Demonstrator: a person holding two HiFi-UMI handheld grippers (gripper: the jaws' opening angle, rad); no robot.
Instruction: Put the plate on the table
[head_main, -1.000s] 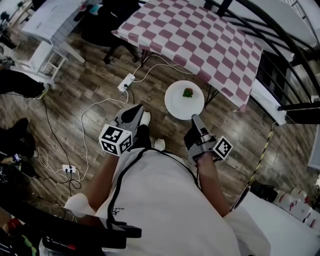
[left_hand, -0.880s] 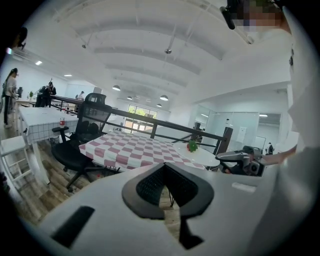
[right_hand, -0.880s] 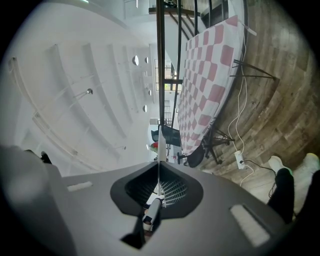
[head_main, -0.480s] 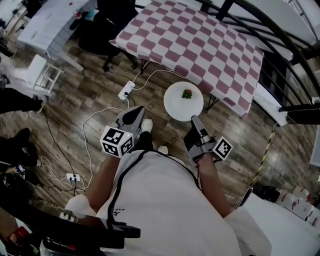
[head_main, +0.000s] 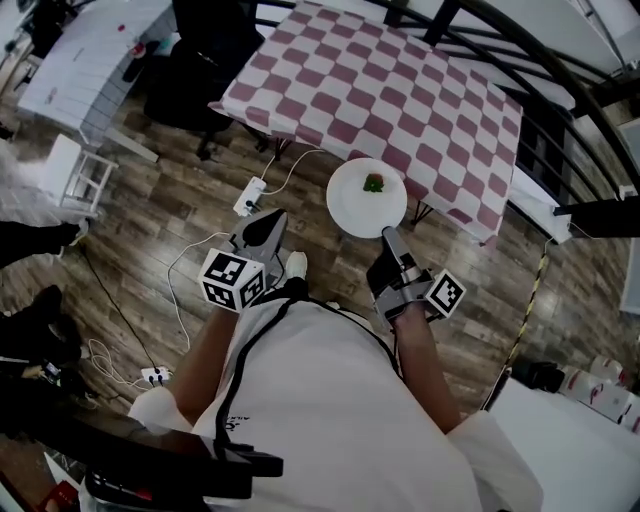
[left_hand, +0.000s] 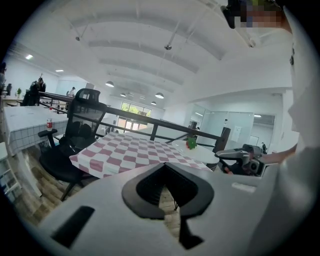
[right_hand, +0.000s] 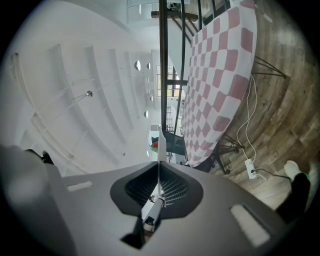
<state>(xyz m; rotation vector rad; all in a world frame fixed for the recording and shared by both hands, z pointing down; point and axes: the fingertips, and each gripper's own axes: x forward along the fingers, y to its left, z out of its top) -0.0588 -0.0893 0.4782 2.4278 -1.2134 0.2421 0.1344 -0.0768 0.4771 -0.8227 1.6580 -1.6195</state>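
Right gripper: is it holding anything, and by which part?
The right gripper is shut on the white plate, pinching the plate's near rim edge-on between its jaws.

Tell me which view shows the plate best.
Head view: the plate shows its whole round face, right gripper clamping its near edge. Right gripper view sees its thin edge; left gripper view, a flat sliver.

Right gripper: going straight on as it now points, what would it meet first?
Probably the near edge of the checked table, with the white plate held in the right gripper arriving first; whether it would clear the tabletop is unclear.
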